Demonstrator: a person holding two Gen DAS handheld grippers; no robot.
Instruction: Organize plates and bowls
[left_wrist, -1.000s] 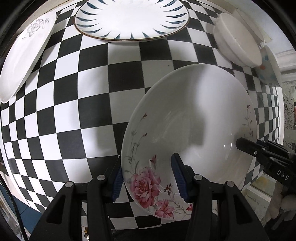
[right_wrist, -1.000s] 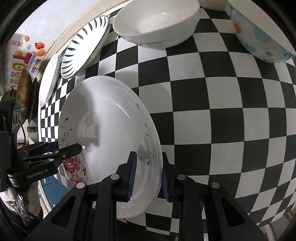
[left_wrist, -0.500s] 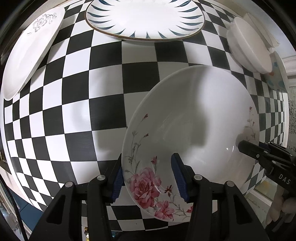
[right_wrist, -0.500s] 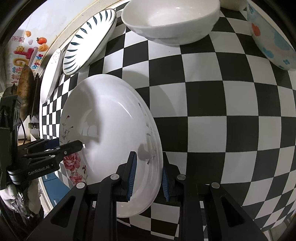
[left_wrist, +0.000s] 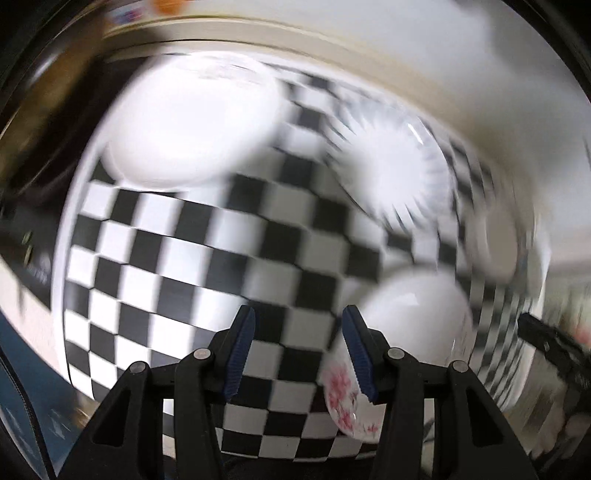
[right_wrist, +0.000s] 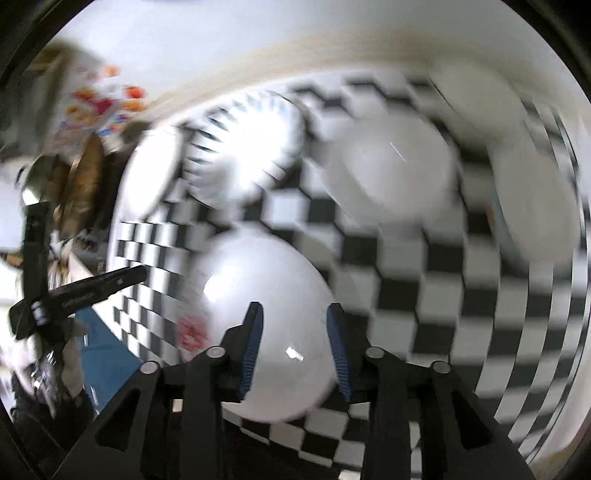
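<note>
Both claws let go of rose plate (right_wrist: 258, 314): left gripper (left_wrist: 297, 350) spread, empty; right gripper (right_wrist: 293, 343) opening, empty; I'd lift straight clear.

No legible text; white lettering on left gripper (right_wrist: 79, 293) and wall stickers (right_wrist: 99, 103) blurred unreadable.

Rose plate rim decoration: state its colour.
Pink-red flowers on white, on the rose plate; blurred, but clearest in the left wrist view.
</note>
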